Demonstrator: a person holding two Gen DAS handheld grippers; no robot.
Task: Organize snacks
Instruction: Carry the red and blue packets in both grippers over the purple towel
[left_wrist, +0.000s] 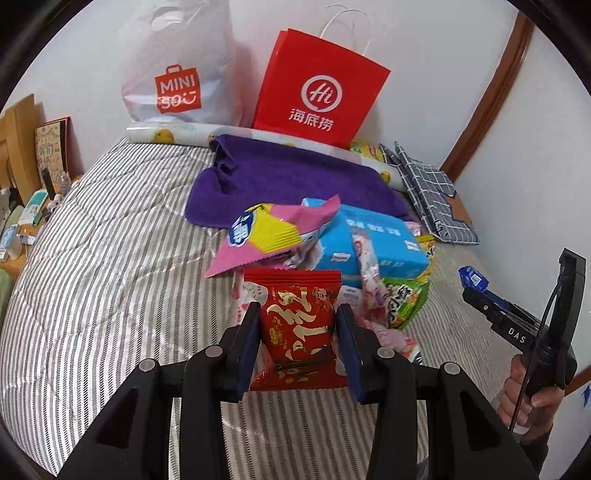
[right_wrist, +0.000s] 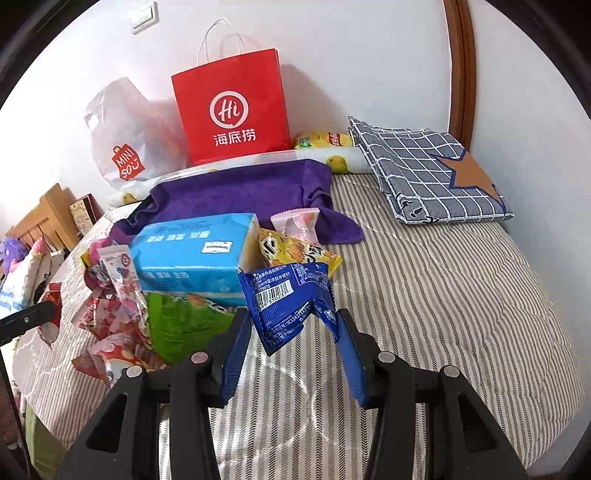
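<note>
left tongs (left_wrist: 298, 325): clamped on red packet (left_wrist: 295, 332)
right tongs (right_wrist: 291, 332): clamped on blue packet (right_wrist: 288, 299)
snack pile (right_wrist: 192, 258): lay just beyond both tongs, on the bed (right_wrist: 443, 280)

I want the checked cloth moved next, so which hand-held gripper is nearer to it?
Right. The right hand-held gripper, shut on a blue packet, is on the checked cloth's side of the snack pile; the left hand-held gripper, holding a red packet, is across the pile.

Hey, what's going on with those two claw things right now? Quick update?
Left gripper shut on red snack packet. Right gripper shut on blue snack packet. Both lifted off striped bedcover. Snack pile ahead, nothing blocking.
</note>
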